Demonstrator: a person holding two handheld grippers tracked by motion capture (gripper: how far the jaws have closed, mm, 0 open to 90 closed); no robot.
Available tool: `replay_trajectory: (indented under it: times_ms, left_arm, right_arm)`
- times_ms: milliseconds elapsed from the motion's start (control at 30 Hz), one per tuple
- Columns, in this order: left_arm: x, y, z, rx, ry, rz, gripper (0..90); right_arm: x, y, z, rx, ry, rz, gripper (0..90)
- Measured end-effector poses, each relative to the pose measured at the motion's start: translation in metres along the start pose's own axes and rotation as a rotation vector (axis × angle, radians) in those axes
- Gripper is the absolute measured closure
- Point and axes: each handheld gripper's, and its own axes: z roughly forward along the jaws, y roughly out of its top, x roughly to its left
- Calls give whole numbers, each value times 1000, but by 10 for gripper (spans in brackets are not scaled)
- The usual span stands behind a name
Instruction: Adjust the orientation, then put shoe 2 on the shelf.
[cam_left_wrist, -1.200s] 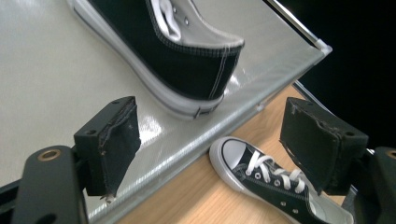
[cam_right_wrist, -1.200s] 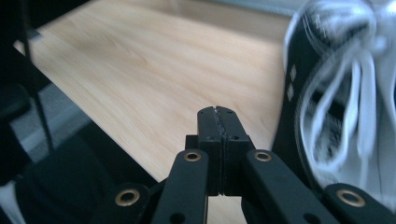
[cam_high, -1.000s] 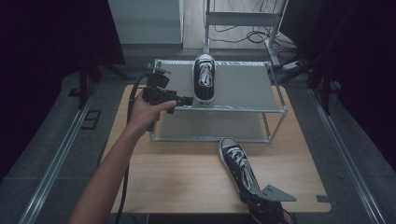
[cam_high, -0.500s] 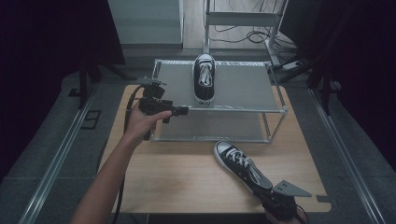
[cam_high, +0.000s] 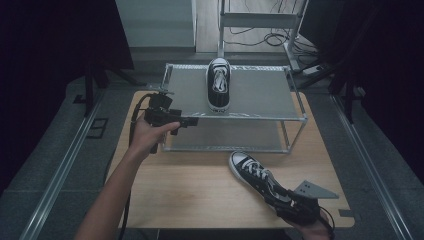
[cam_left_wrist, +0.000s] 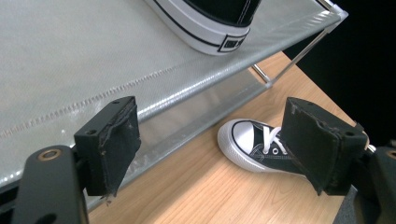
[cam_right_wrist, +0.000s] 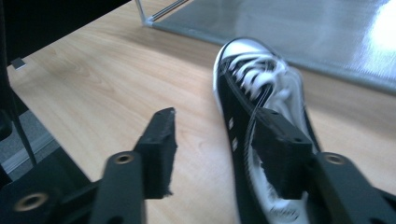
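A black-and-white sneaker (cam_high: 218, 84) stands on the top shelf of the wire rack (cam_high: 260, 95), toe pointing away. Its mate (cam_high: 252, 172) lies slantwise on the wooden table in front of the rack, toe toward the rack. My right gripper (cam_high: 279, 196) is at that sneaker's heel. Its jaws have just been opening, and in the right gripper view (cam_right_wrist: 219, 144) they straddle the sneaker's (cam_right_wrist: 266, 88) side wall without pressing it. My left gripper (cam_high: 192, 120) hovers at the rack's front left corner, open, with nothing between its jaws (cam_left_wrist: 210, 140).
The rack has a lower shelf (cam_high: 225, 135) with nothing on it. The table's front right corner (cam_high: 345, 217) lies just beyond my right hand. Dark floor and metal rails (cam_high: 65, 165) flank the table; cables (cam_high: 270, 37) lie behind the rack.
The right gripper drew back toward the front right corner, swinging the sneaker's heel rightward, and its jaws came apart off the shoe. The left gripper sank slightly, away from the upper sneaker.
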Motion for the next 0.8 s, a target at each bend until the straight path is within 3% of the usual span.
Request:
replay_trajectory:
  times_ms: [167,367,800]
  left_arm:
    - [1,-10,-2,-9,2,-1,202]
    - [-2,-27,-2,-20,-8,0,201]
    - [-2,-70,6,-20,-13,7,195]
  right_arm:
    - [-16,18,6,40,25,6,368]
    - [-30,35,17,79,56,3,334]
    - [-45,53,38,165,27,8,282]
